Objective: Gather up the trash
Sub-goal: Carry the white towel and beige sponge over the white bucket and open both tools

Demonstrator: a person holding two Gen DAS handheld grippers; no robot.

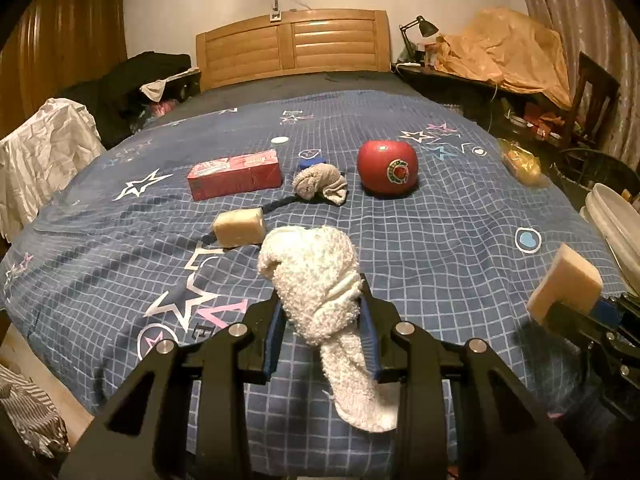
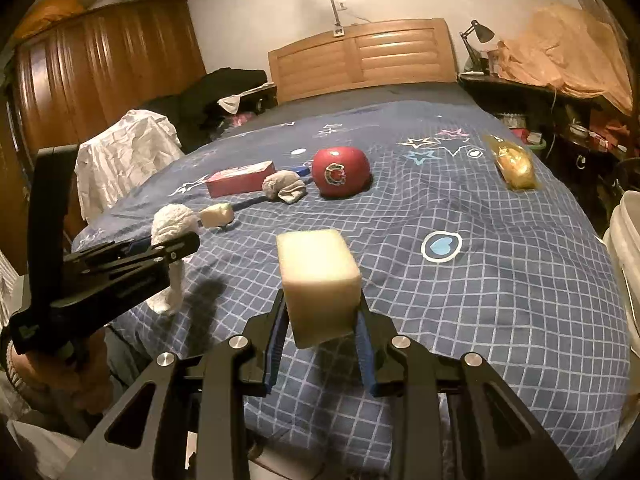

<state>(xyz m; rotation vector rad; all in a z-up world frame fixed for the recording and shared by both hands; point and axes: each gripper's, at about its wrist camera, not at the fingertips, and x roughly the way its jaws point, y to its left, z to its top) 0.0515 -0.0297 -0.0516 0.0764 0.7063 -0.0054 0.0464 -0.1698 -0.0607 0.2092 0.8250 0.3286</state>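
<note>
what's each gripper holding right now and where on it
Left gripper pinches the white sock around its middle, toe hanging. Right gripper clamps the sponge by its lower sides.

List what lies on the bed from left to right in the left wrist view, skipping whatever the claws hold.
Red box → sponge → grey sock → red apple-shaped thing → yellow bag.

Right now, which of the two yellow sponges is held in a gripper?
The nearer sponge, clamped off the bed in the right gripper. The other sponge lies on the blue quilt beside the red box.
</note>
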